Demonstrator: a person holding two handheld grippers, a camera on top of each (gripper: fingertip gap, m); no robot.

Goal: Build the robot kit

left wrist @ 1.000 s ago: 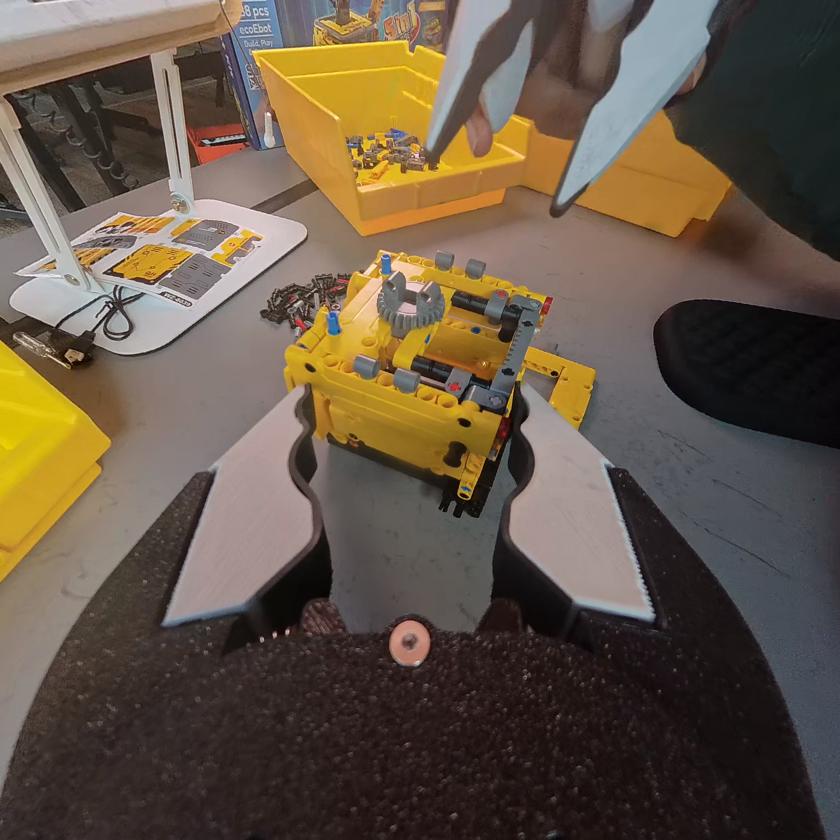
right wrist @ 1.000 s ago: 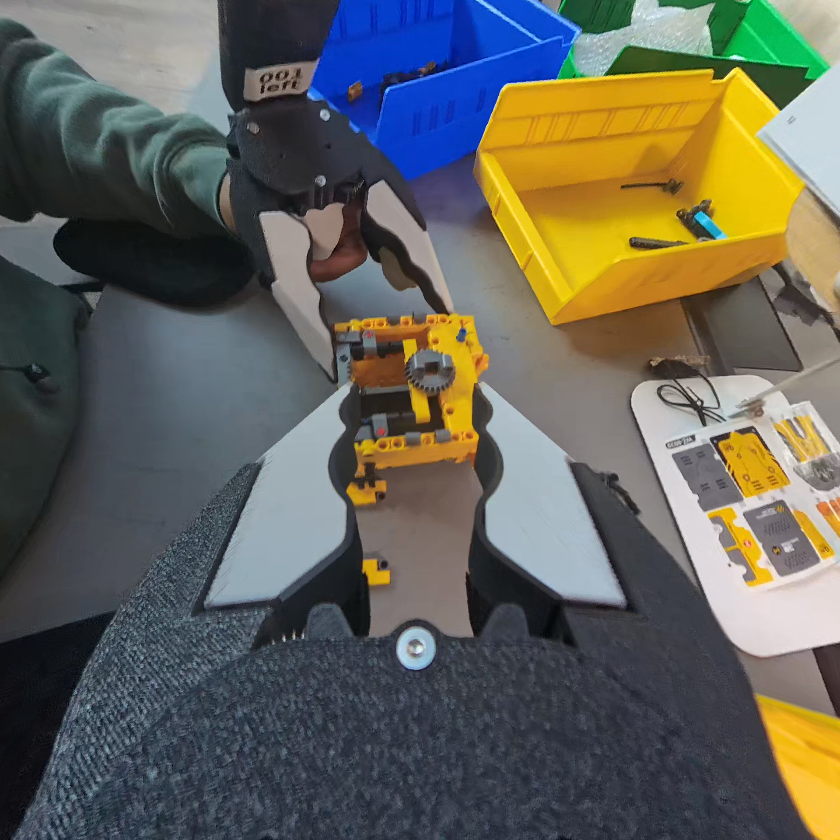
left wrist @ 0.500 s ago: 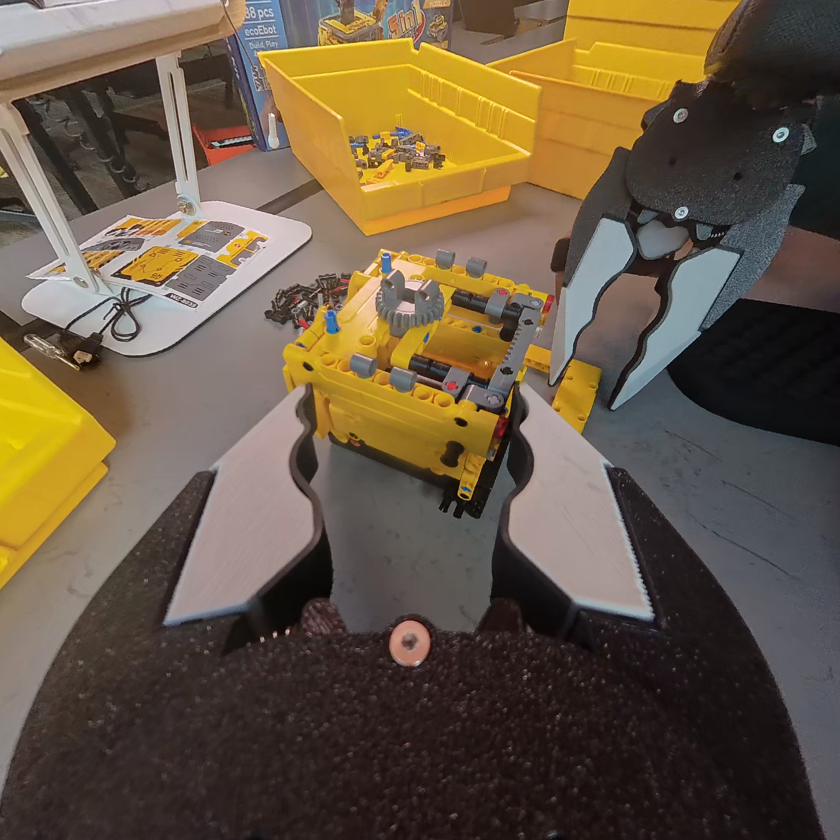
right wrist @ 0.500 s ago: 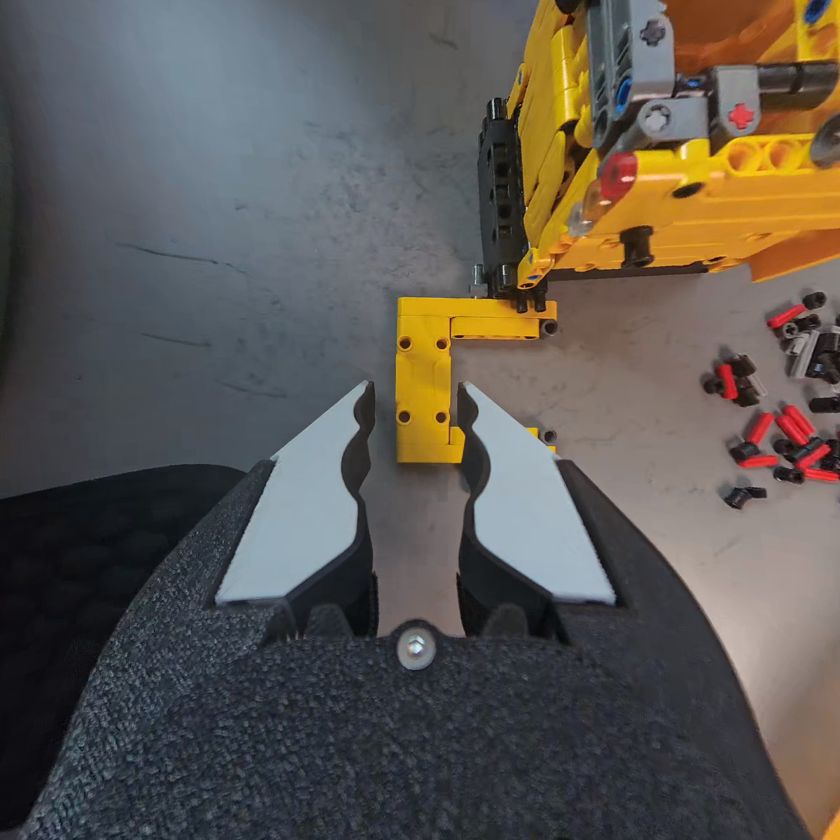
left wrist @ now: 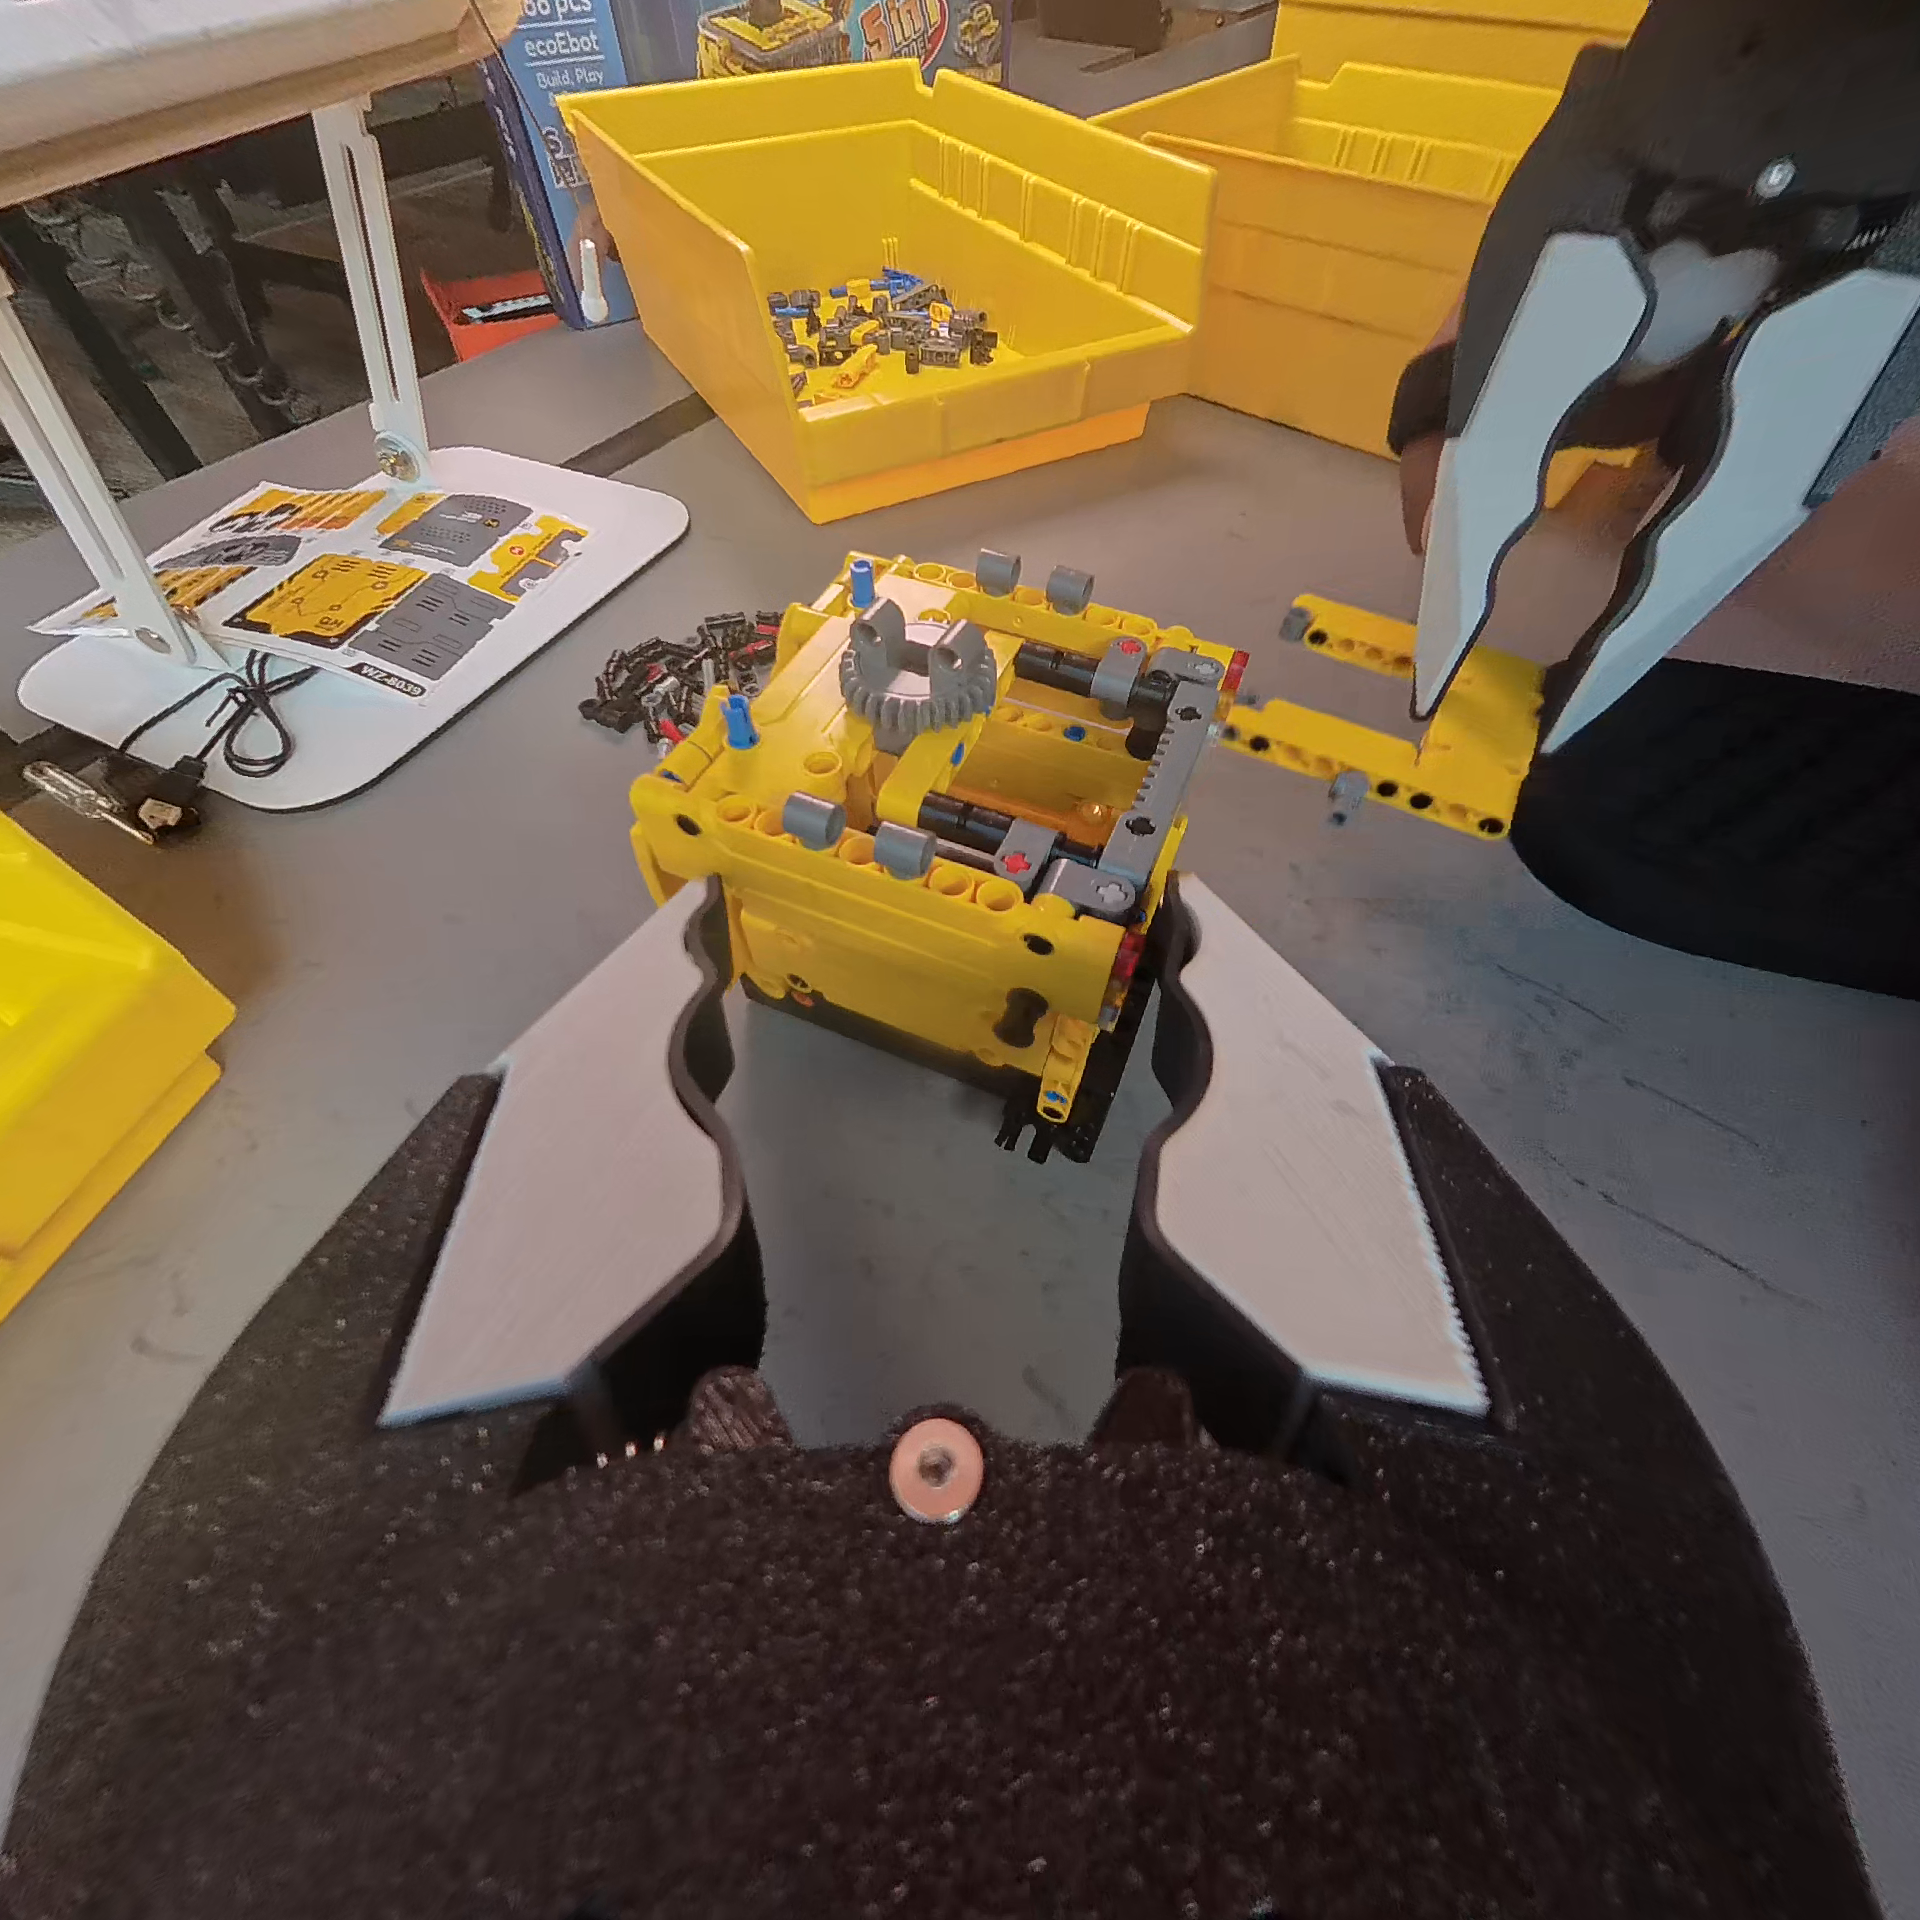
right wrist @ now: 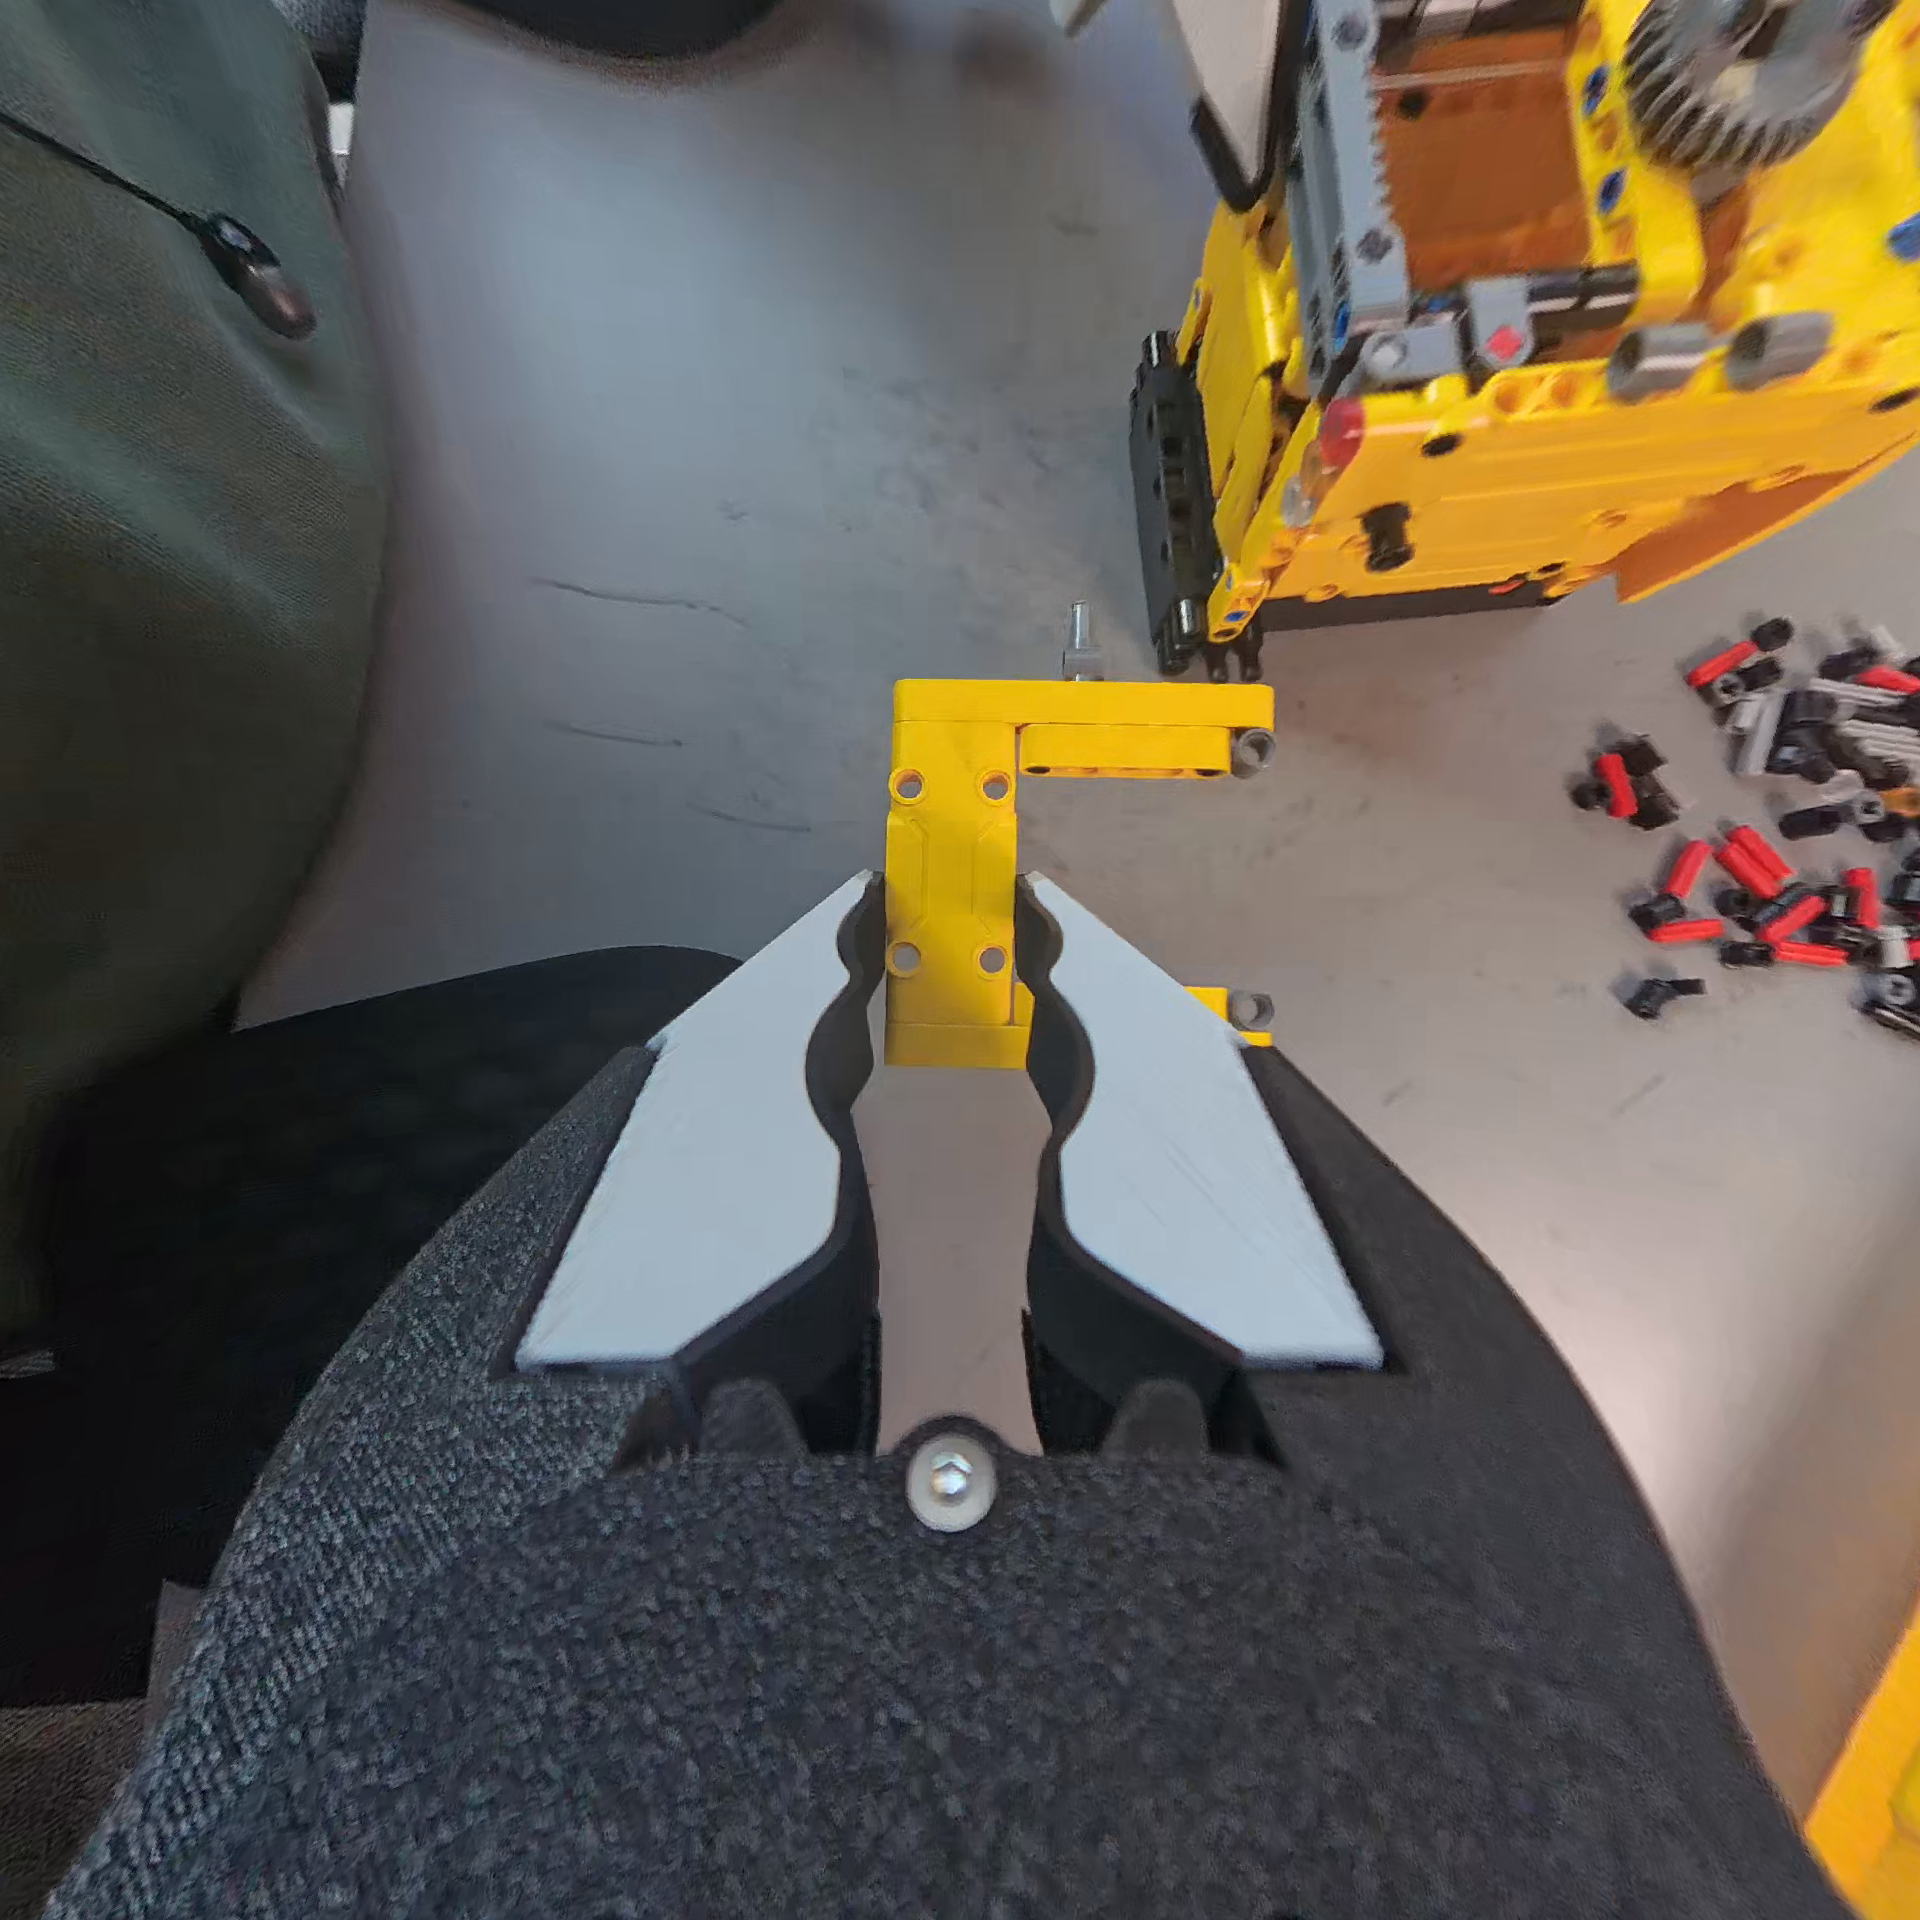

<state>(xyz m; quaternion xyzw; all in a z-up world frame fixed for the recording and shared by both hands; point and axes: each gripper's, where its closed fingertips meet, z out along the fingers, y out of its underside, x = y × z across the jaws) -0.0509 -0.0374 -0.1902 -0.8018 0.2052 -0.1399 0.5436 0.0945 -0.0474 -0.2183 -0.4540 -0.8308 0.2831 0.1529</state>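
Observation:
A yellow brick model (left wrist: 914, 831) with a grey gear on top stands on the grey table. My left gripper (left wrist: 935, 914) is shut on the model's near end, one finger on each side. The model also shows in the right wrist view (right wrist: 1507, 457). My right gripper (right wrist: 948, 883) is shut on the plate end of a yellow U-shaped brick frame (right wrist: 951, 831). The frame is a little apart from the model. In the left wrist view the right gripper (left wrist: 1486, 727) pinches the frame (left wrist: 1382, 748) to the right of the model.
Two yellow bins (left wrist: 1039, 436) (left wrist: 1351, 239) stand behind the model, one with small parts. An instruction sheet (left wrist: 343, 582) lies on a white stand base. Loose red and black pins (right wrist: 1787, 883) lie by the model. A black pad (left wrist: 1725, 831) is at right, another yellow bin (left wrist: 94, 1049) at left.
My right gripper came down from above the model, closed on the yellow frame and drew it away from the model. My left gripper and the model have not moved.

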